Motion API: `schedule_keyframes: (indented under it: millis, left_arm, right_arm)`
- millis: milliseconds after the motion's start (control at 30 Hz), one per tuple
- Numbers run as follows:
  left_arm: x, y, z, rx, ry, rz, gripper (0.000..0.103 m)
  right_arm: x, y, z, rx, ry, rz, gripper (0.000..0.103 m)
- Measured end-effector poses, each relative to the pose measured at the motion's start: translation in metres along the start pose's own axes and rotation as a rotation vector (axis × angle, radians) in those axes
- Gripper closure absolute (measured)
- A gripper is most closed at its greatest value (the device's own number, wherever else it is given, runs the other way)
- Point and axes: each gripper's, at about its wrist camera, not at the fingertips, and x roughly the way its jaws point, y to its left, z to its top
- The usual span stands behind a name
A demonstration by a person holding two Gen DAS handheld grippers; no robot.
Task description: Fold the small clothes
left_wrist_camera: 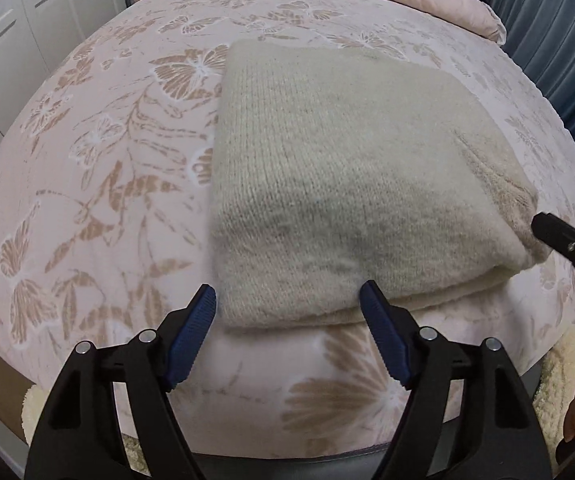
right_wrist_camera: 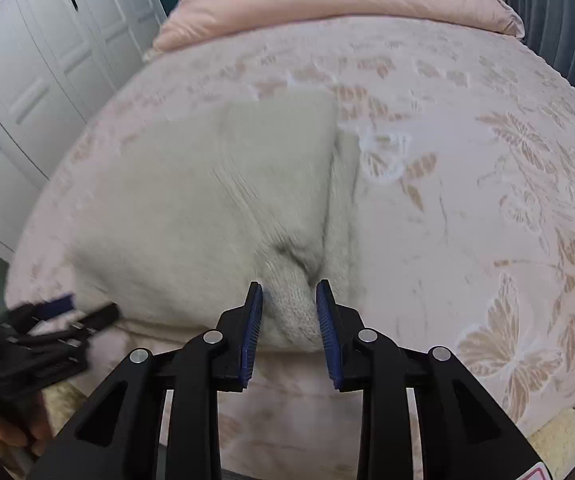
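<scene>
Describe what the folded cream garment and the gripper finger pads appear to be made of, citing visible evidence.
Folded cream garment: likely knitted wool or acrylic; visible knit rows and fuzzy surface.
Finger pads: probably blue rubber or plastic, matte, with fine ridges, mounted on black fingers.
</scene>
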Motion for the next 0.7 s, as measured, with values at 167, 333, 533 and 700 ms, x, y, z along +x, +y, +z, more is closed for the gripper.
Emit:
schedule_keyframes:
  millis: [167, 333, 533, 700]
  left_arm:
    - [-0.013, -0.007, -0.004, -0.005, -0.007, 0.004, 0.028]
    - [-0.024, -0.014, -0.004, 0.013, -0.018, 0.023, 0.027]
    - [-0.031, -0.022, -0.006, 0.018, -0.024, 0.037, 0.027]
    - [-0.032, -0.025, -0.011, 0.02, -0.015, 0.043, 0.026]
  right_arm:
    - [-0.01, -0.01, -0.007, 0.091, -0.021, 0.057, 0.074]
    - [-0.044, -0.007, 0.01, 0.1, -0.108, 0.088, 0.07]
    - [0.009, -0.003, 0.012, 0.058, 0.038, 0.029, 0.067]
    - [-0.006, -0.006, 0.008, 0.112, 0.007, 0.058, 0.065]
